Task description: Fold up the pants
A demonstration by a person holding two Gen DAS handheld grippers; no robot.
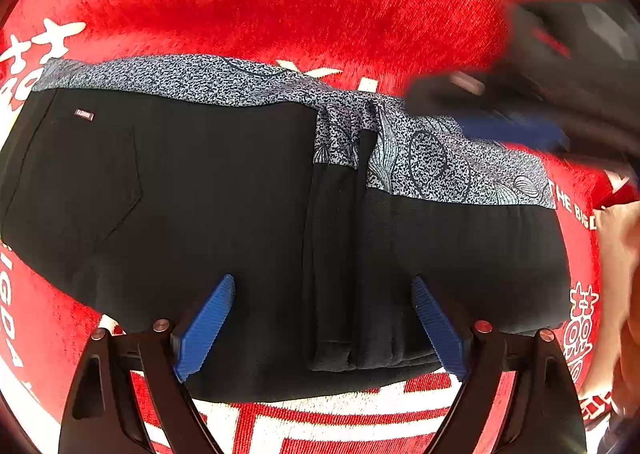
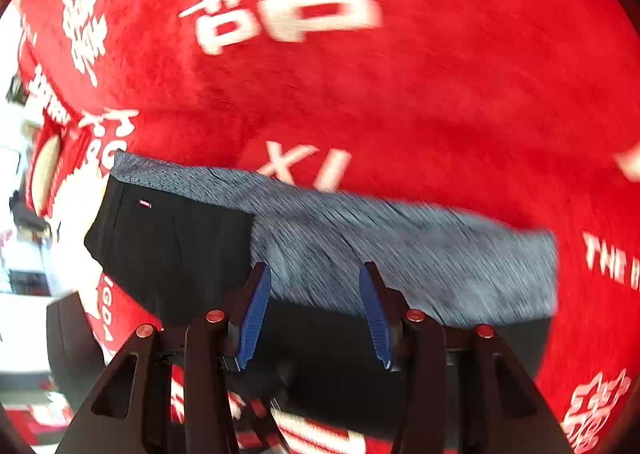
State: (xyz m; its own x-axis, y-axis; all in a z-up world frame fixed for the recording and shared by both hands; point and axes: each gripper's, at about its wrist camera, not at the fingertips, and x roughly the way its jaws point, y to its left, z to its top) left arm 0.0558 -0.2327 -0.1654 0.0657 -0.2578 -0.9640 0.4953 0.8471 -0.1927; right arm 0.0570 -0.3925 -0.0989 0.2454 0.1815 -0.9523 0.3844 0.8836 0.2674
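Left tool (image 1: pixel 323 328) hangs over the near edge of the pants (image 1: pixel 224 222), its blue fingers (image 1: pixel 206 328) spread wide with nothing pinched between them. The pants lie folded into a black block on a red cloth (image 1: pixel 280 6) with white characters; a speckled grey-blue inner band (image 1: pixel 168 76) shows along the far edge, and a small label (image 1: pixel 84 114) sits near the far left corner. Right tool (image 2: pixel 316 318) is partway open and empty, poised above the same bundle (image 2: pixel 172 246), its view blurred. From the left wrist view it shows as a dark smear (image 1: pixel 532 102) over the far right corner. A hand (image 1: pixel 624 294) shows at the right edge.
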